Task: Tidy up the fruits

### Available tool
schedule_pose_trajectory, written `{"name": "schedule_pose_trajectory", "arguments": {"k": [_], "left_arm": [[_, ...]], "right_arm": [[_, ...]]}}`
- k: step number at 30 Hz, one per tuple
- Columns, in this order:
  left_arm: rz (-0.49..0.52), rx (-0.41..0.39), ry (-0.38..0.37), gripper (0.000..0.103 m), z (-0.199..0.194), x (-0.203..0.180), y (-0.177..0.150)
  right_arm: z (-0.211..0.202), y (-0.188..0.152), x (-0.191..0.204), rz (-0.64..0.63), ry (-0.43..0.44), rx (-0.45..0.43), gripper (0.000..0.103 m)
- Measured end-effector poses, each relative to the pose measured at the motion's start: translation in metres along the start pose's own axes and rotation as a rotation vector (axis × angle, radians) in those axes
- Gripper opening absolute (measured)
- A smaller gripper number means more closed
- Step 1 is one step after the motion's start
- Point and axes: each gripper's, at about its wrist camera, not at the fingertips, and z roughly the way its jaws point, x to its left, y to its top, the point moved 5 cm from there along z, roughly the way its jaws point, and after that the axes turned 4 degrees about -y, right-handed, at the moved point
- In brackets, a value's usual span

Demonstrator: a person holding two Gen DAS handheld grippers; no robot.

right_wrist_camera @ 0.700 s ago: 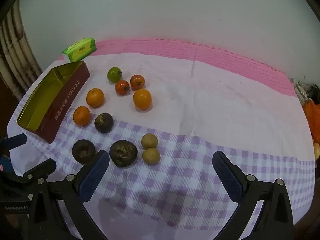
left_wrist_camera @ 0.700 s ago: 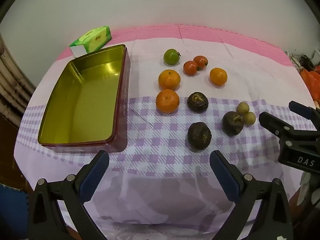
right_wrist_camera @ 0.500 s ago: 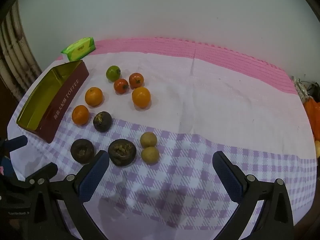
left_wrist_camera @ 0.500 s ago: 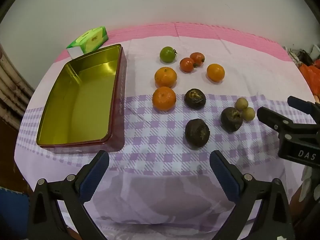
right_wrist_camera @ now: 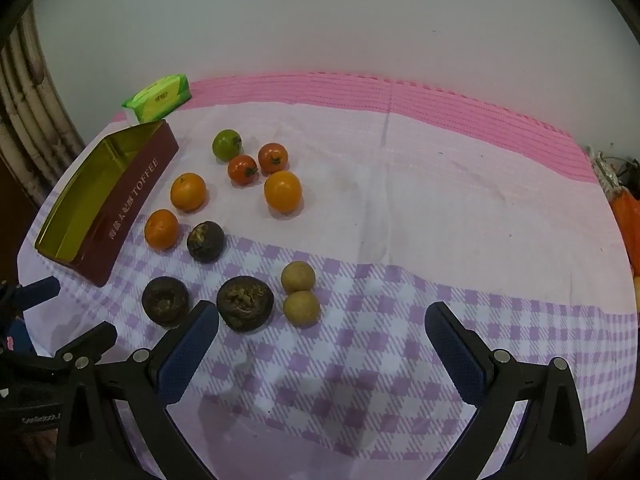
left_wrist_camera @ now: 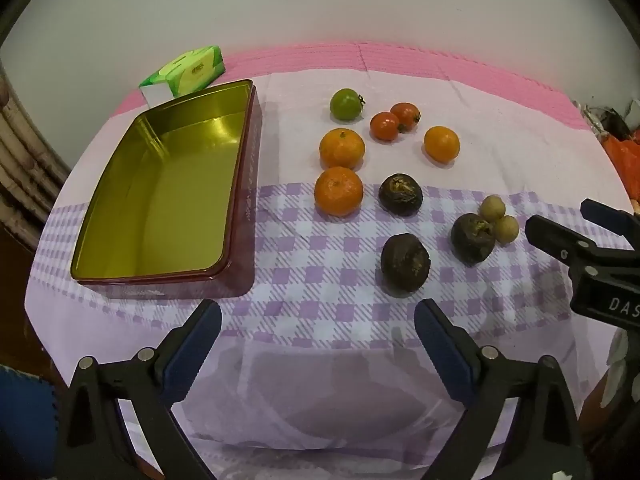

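**Fruit laid out, tin waiting empty**

We hold both tongs, the left tongs (left_wrist_camera: 318,338) and the right tongs (right_wrist_camera: 322,338), spread wide and gripping nothing, tilted down over the cloth-covered tabletop (right_wrist_camera: 440,208), which looks like a survey before picking. Ahead of the left tongs lie smooth orange citrus (left_wrist_camera: 338,191) and wrinkled dark fruits (left_wrist_camera: 405,262); the glossy metal tin (left_wrist_camera: 240,184) sits ahead to their left, presumably the destination. Two matte tan fruits (right_wrist_camera: 298,277) touch, just ahead of the right tongs.
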Motion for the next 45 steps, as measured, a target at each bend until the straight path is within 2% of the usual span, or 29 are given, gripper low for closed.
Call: {"name": "schedule_pose_trajectory", "arguments": {"k": [45], "left_arm": [[-0.003, 0.022, 0.025, 0.096, 0.0035, 0.0046, -0.0062]], "right_arm": [[0.0026, -0.0018, -0.0003, -0.011, -0.006, 0.012, 0.102]]}}
